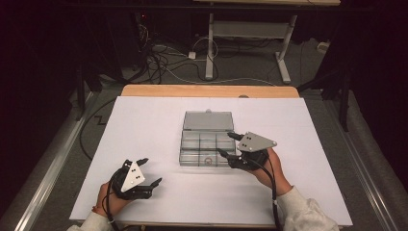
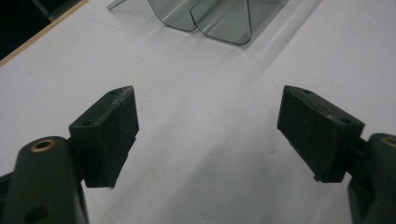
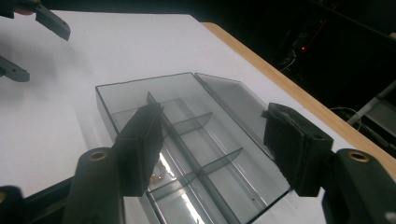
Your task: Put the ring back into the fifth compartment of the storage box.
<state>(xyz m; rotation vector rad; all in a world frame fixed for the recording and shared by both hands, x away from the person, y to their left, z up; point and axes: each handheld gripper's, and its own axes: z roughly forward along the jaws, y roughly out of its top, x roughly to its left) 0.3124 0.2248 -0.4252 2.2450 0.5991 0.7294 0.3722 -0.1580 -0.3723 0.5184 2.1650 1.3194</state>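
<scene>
A clear plastic compartment box (image 1: 207, 140) is lying open at mid-tabletop (image 1: 144, 125), looking light, stiff and slippery. The right gripper (image 1: 230, 144) is hovering at its near right corner, jaws wide, empty. The left gripper (image 1: 149, 171) is waiting near-left, jaws wide, empty. Pinching a wall is looking safest.

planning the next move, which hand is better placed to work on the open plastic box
Right. The right gripper hangs open over the box; the left gripper sits open over bare table, well short of it.

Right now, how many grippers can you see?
2. The left gripper hovers over the paper at bottom left; the right gripper is over the open box.
</scene>
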